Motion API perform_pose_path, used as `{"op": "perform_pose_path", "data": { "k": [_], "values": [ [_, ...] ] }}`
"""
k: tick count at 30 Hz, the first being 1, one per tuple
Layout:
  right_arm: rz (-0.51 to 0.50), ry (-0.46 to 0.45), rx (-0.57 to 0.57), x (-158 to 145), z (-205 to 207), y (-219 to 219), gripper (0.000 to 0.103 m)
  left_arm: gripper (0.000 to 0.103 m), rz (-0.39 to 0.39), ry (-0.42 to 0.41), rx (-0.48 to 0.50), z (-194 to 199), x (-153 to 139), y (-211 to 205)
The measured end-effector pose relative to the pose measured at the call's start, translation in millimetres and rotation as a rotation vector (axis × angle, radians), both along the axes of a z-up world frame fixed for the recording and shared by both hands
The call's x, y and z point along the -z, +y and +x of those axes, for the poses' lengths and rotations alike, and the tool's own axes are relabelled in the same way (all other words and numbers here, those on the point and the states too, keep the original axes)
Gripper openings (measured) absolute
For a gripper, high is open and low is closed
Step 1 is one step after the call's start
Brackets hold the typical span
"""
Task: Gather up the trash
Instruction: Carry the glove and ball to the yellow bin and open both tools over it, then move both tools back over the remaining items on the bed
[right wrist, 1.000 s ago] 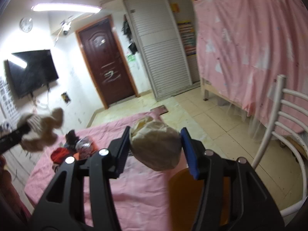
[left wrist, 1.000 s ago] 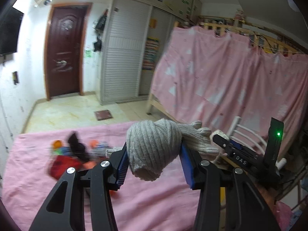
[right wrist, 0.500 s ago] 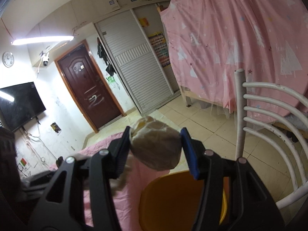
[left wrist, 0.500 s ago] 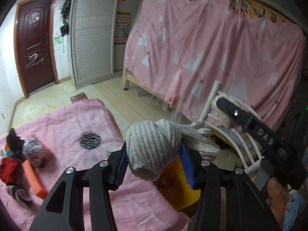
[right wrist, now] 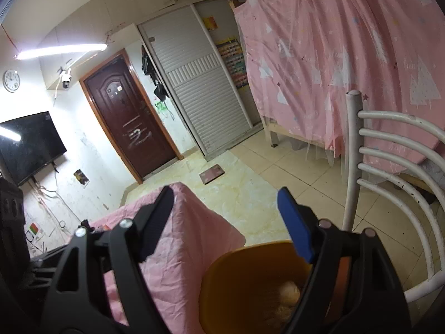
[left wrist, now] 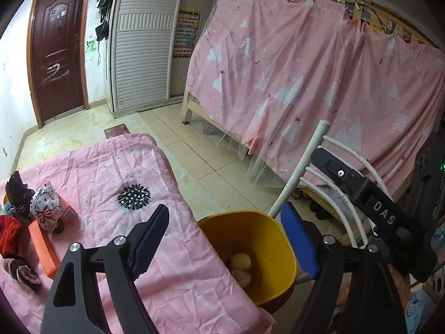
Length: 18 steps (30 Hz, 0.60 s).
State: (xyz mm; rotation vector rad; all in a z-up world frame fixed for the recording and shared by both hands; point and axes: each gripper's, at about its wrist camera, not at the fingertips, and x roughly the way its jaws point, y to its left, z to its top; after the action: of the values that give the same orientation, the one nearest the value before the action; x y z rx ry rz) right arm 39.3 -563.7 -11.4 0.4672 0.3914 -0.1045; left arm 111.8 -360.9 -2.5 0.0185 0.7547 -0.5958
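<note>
Both hand-held grippers, left [left wrist: 224, 239] and right [right wrist: 226, 221], have just been opening wide, nothing between them, hovering over the round yellow plastic bin [left wrist: 274, 236]. Remaining trash pile [left wrist: 30, 211] is sitting left of frame on the pink-clothed worktop [left wrist: 116, 172], nearer the left one.

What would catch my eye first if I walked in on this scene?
Probably the yellow bin beside the pink-covered table, with pale wads lying at its bottom. Above it both tongs, left and right, stand open and empty, having just been opening. Behind hangs a big pink curtain.
</note>
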Motion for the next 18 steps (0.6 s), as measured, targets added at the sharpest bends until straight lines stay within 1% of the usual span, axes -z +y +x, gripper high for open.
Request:
{"op": "perform_pose_path", "data": {
  "k": [5, 14, 16, 18],
  "values": [
    [-0.016, 0.008, -0.018, -1, 6, 7, 0.074, 0.075, -0.014, 0.003, -0.009, 0, -3, 11],
    [-0.036, 0.019, -0.043, -2, 14, 19, 0.074, 0.076, -0.041, -0.002, -0.059, -2, -11, 41],
    [-0.044, 0.017, -0.05, -3, 16, 25, 0.083, 0.076, -0.05, -0.002, -0.07, -2, -14, 50],
    [-0.055, 0.016, -0.065, -4, 18, 32, 0.083, 0.076, -0.055, -0.015, -0.093, -2, -17, 60]
  ]
}}
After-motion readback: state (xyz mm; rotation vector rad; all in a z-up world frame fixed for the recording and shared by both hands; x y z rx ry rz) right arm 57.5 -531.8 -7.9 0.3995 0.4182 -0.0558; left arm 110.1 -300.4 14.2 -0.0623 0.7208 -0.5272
